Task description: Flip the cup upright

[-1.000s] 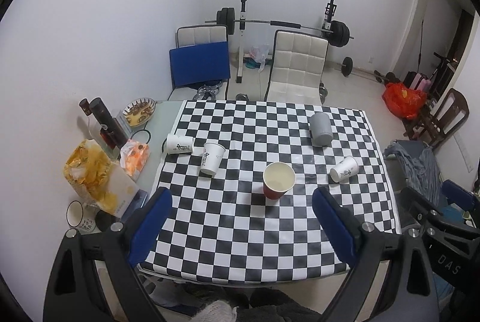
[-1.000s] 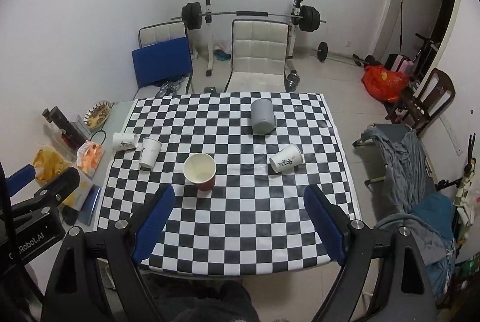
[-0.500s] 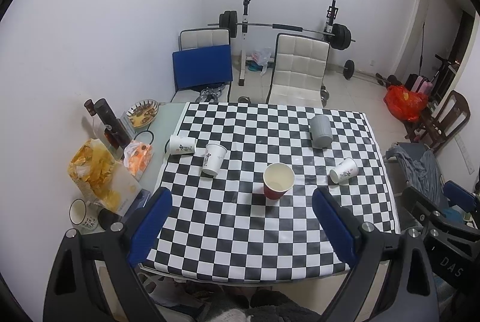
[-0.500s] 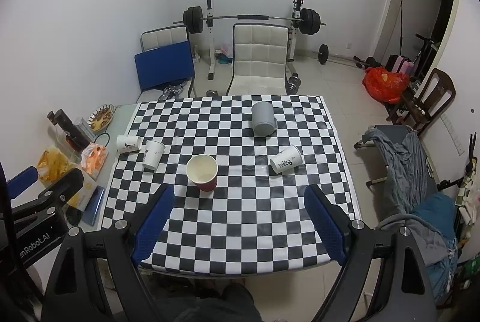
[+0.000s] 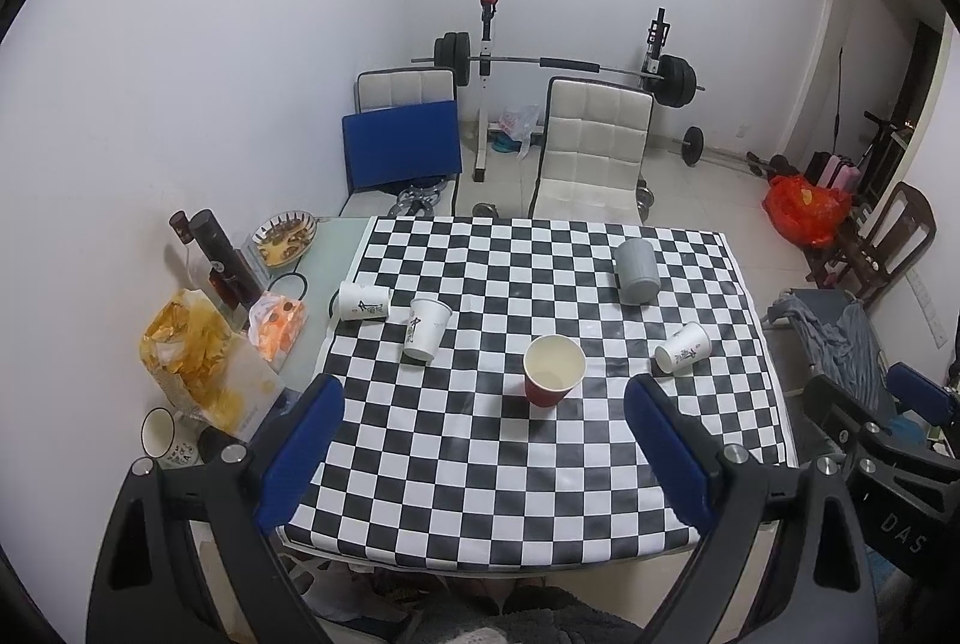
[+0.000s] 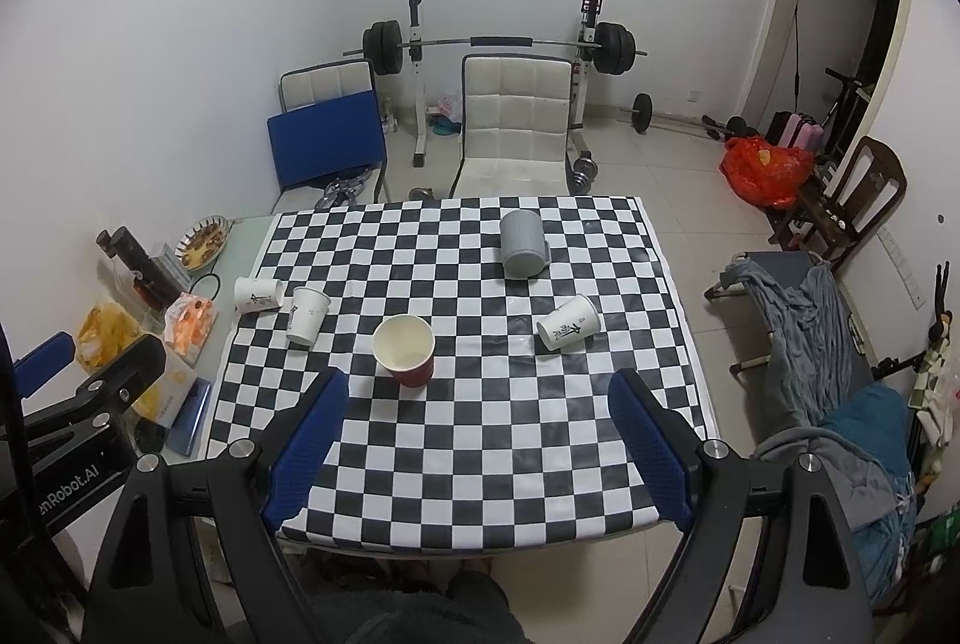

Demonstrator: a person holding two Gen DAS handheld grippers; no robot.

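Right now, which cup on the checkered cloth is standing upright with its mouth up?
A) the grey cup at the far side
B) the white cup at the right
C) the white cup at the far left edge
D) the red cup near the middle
D: the red cup stands on its base with its open mouth facing up, its pale inside visible, while the grey cup and white cups do not.

Left gripper and right gripper: jaws spread wide, nothing between them, both held raised and level.
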